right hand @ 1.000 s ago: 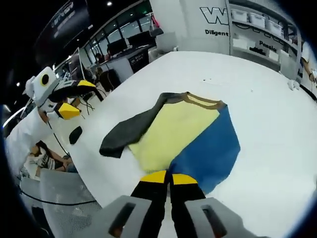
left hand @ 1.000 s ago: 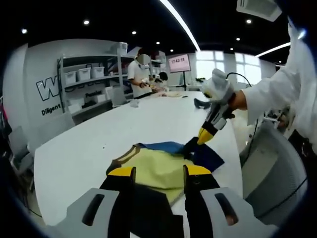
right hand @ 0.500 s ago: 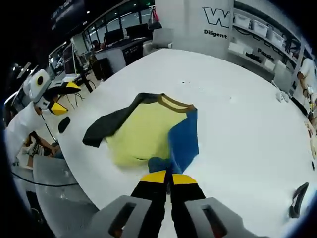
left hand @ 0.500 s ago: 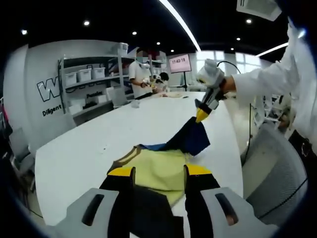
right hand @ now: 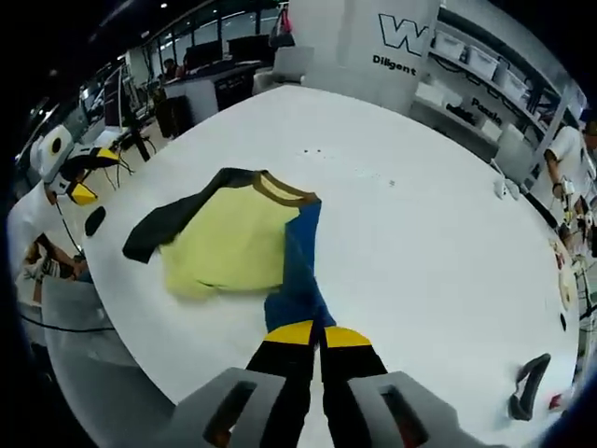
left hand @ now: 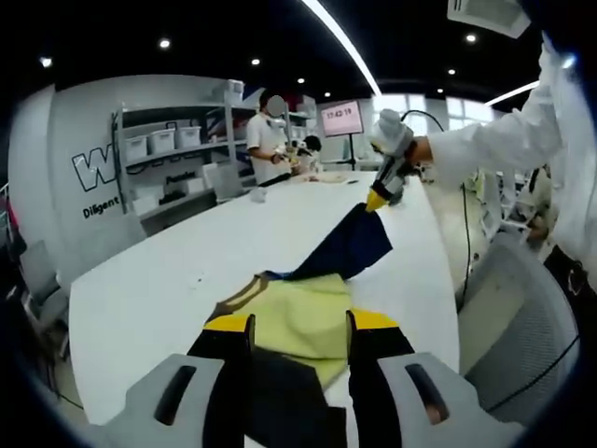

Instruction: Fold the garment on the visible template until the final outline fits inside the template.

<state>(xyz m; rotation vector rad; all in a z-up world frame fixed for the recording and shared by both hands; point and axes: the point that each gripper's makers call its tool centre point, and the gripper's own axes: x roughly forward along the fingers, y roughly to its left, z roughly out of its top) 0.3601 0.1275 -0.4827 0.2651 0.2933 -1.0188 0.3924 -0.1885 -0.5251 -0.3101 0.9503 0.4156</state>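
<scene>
Lying on the white table (left hand: 168, 271), the shirt (left hand: 298, 313) shows a yellow body, a brown collar and a dark sleeve (left hand: 280, 401) that runs down between the left gripper (left hand: 300, 327)'s own jaws. Those yellow-tipped jaws stand spread apart, with cloth showing in the gap between them; whether they touch it cannot be told. Further right in the left gripper view, the blue sleeve (left hand: 350, 247) rises off the table in a taut slant up to the right gripper (left hand: 377, 200), whose tips are pressed together on its end — a hand in a white coat sleeve (left hand: 494, 154) holds that tool. Behind, a person (left hand: 270, 140) stands at shelves (left hand: 168, 149) beside a screen (left hand: 341, 118).

In the right gripper view, the left gripper (right hand: 79, 182) hangs at the far left, over the table edge, its jaws apart. Next comes the dark sleeve (right hand: 159, 229), then the yellow body (right hand: 229, 247) lying flat on the table (right hand: 420, 252). The blue sleeve (right hand: 298, 280) stretches from the collar down to the right gripper (right hand: 308, 332) — its two tips meet, pinching the cloth. A small dark object (right hand: 528, 385) lies on the table at the far right, well apart from the shirt.
</scene>
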